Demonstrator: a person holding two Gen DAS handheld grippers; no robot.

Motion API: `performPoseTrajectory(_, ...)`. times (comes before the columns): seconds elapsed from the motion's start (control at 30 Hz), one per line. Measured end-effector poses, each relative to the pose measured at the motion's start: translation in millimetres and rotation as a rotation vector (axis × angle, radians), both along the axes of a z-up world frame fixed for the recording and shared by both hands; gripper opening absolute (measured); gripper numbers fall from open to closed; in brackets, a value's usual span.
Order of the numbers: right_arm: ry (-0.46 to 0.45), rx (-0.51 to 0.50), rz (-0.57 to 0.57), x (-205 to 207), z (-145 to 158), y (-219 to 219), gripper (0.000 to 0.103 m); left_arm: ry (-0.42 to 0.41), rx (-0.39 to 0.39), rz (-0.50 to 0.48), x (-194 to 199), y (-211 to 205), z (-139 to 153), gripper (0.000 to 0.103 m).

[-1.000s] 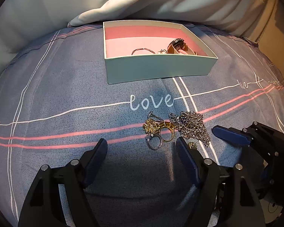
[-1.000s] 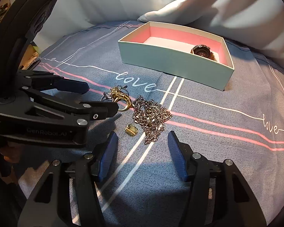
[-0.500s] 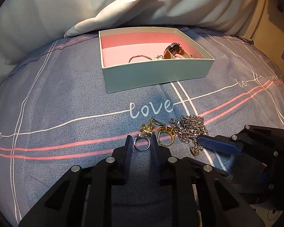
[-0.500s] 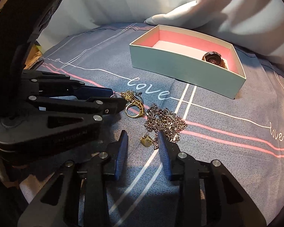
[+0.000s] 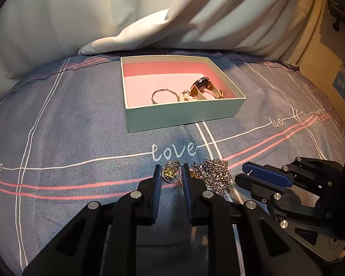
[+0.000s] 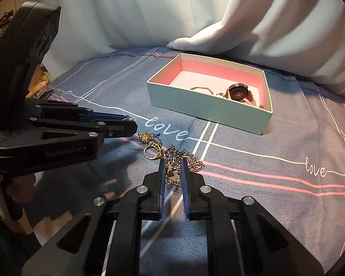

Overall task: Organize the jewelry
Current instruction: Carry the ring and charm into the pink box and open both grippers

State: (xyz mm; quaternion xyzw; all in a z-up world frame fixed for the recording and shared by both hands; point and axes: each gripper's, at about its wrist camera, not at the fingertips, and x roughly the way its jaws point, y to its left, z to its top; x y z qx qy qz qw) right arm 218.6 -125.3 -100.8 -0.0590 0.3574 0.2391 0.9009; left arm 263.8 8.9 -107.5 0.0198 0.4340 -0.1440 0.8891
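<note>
My left gripper (image 5: 171, 175) is shut on a silver ring (image 5: 166, 179) held at its fingertips, just above the bedsheet. A gold flower piece (image 6: 146, 136) and a gold ring (image 6: 153, 151) lie on the sheet below it. A silver chain necklace (image 5: 212, 176) with a gold heart pendant (image 6: 172, 176) runs between the fingers of my right gripper (image 6: 172, 161), whose jaws are closing on it. Most of the chain (image 6: 194, 162) still rests on the sheet. The mint box with pink lining (image 5: 184, 115) stands further back, holding a bangle (image 5: 164, 93), pearls (image 5: 186, 97) and a watch (image 5: 203, 86).
A blue-grey bedsheet (image 5: 80, 126) with white and pink lines and the word "love" covers the bed. White bedding (image 5: 149, 23) is heaped behind the box. A cardboard box (image 5: 326, 53) stands off the bed at the far right. A hand (image 6: 18, 188) holds the left gripper's handle.
Both grippers closed from wide open, the left onto the silver ring, the right around the chain and pendant. Both have risen a little, and the ring has left the sheet.
</note>
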Motion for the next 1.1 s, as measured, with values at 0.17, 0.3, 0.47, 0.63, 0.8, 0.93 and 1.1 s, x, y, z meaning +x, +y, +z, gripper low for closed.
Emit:
performPoseTrajectory(0.17,-0.036,-0.013,-0.003,10.0,19.5,-3.2,0.013,0.003,0.002,0.000,17.9,-10.0,8.9,0.018)
performPoseTrajectory(0.3,-0.066,-0.038,-0.014,32.8,34.7,-2.9,0.013,-0.014,-0.025,0.012,43.0,-12.9,25.5,0.018)
performPoseTrajectory(0.47,-0.122,-0.037,-0.037,67.6,64.8,-3.7,0.014,-0.078,-0.054,0.057,81.9,-14.2,66.2,0.018)
performPoseTrajectory(0.63,-0.179,-0.035,-0.063,94.0,95.6,-2.9,0.014,-0.136,-0.056,0.100,110.9,-17.8,100.6,0.018)
performPoseTrajectory(0.8,-0.172,-0.050,-0.082,117.4,102.0,-1.4,0.014,-0.130,-0.034,0.119,131.7,-24.7,108.0,0.018)
performPoseTrajectory(0.93,-0.146,-0.050,-0.087,124.8,94.9,-1.9,0.014,-0.091,-0.032,0.134,139.7,-29.9,95.8,0.018)
performPoseTrajectory(1.1,-0.115,-0.083,-0.081,130.0,79.9,-0.4,0.014,-0.052,-0.021,0.132,142.1,-32.1,79.5,0.018)
